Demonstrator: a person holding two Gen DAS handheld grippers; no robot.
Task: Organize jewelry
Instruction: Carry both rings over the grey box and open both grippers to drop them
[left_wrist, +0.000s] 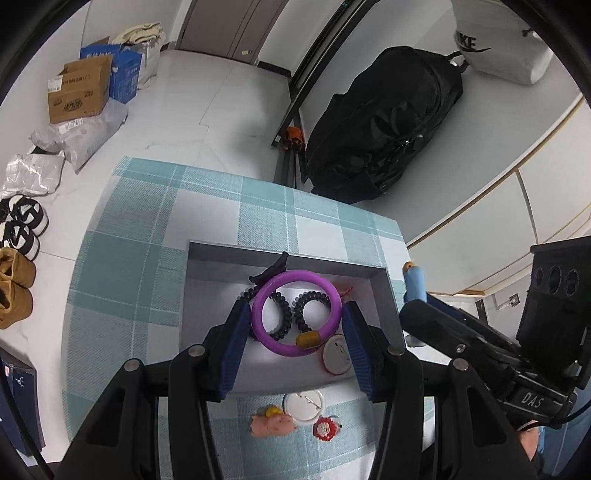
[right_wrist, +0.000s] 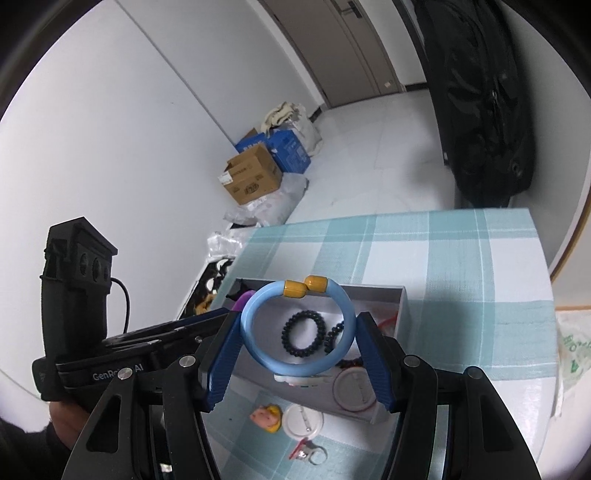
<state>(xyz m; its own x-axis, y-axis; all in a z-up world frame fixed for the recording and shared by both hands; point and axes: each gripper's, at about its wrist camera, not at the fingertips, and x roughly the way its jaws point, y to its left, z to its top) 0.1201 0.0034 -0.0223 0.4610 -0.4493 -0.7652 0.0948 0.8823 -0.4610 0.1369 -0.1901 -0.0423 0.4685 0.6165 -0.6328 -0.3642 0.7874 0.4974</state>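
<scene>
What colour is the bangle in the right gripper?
Light blue bangle with yellow caps; right wrist view.

White tiled floor (left_wrist: 207, 110), white wall (right_wrist: 110, 129), grey door (left_wrist: 229, 26) w/ boxes (left_wrist: 79, 90) nearby.

Purple bangle (left_wrist: 295, 312) with amber clasp, clamped across between left jaws, above grey tray (left_wrist: 384, 291). Blue bangle (right_wrist: 297, 328), amber clasp at the far side, clamped between right jaws. Black coil ties (right_wrist: 303, 334) in tray, beyond jaws.
</scene>
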